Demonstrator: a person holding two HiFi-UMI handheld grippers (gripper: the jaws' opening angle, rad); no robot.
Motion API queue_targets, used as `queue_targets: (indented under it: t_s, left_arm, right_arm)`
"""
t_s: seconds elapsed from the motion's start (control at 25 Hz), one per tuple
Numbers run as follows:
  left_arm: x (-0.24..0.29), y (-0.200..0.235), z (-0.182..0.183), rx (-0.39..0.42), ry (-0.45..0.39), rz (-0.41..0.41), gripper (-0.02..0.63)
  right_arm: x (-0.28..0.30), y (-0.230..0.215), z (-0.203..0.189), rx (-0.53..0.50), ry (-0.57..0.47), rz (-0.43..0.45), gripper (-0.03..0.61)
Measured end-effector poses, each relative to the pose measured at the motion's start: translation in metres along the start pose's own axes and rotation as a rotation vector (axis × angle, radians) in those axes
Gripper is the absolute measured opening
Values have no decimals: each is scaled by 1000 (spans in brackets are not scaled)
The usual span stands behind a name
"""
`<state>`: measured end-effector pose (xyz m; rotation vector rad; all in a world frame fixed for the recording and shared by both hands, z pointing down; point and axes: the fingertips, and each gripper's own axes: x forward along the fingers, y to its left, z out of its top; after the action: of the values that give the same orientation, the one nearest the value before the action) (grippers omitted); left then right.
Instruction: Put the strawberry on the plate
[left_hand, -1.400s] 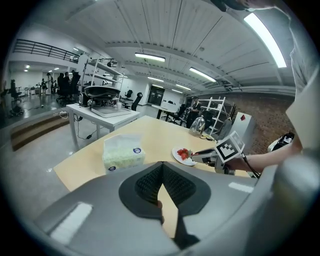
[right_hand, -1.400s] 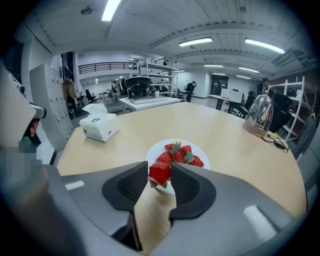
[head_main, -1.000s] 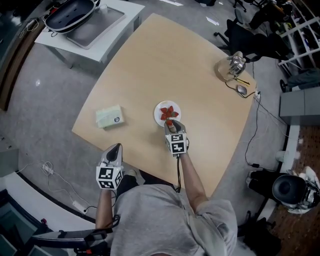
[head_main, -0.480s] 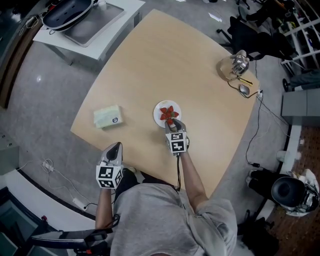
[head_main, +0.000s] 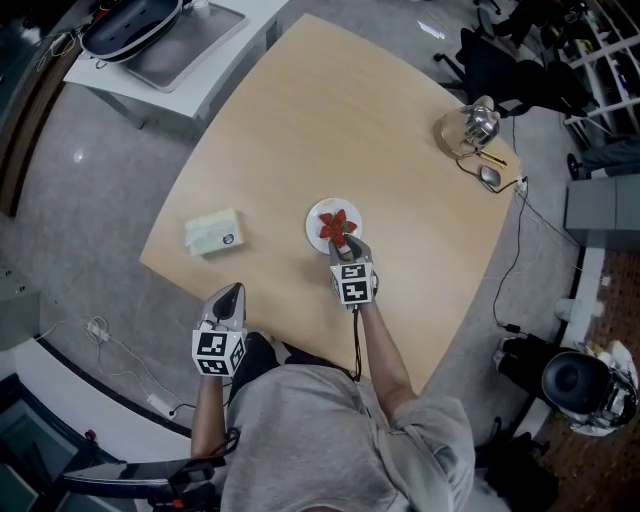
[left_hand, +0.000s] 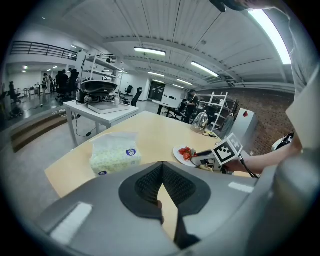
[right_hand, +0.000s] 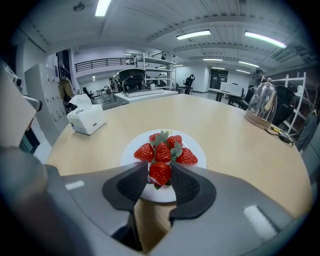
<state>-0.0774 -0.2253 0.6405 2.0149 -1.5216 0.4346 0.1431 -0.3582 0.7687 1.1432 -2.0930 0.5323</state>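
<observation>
A white plate (right_hand: 197, 146) sits near the middle of the tan table (head_main: 300, 120) with three strawberries (right_hand: 164, 150) piled on it. My right gripper (right_hand: 159, 169) is at the plate's near edge, shut on another red strawberry (right_hand: 160, 173) held between the pads just above the plate. In the head view the same gripper (head_main: 344, 247) reaches the plate (head_main: 316, 214) from the near side. My left gripper (head_main: 231, 294) hovers off the table's near-left edge, its jaws shut and empty (left_hand: 162, 166).
A green-white tissue pack (head_main: 213, 232) lies on the table's left part. A glass dome on a wooden base (head_main: 466, 128) stands at the far right corner beside a cable. A white side table with a black tray (head_main: 160, 40) is beyond the far left edge.
</observation>
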Motion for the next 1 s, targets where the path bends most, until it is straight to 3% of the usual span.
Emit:
queue_targets:
  t_s: [0.16, 0.52, 0.76, 1.0]
  left_arm:
    - [-1, 0, 2, 5, 0, 2, 20]
    - [-10, -3, 5, 28, -11, -11, 20]
    - [-22, -4, 11, 66, -26, -51, 20]
    - [-34, -7, 17, 113, -45, -111, 20]
  right_arm:
    - [-1, 0, 1, 10, -19, 8, 153]
    - [-9, 0, 0, 37, -39, -15, 235]
    - [-32, 1, 6, 77, -81, -65, 234]
    - [-67, 4, 11, 123, -145, -148, 177]
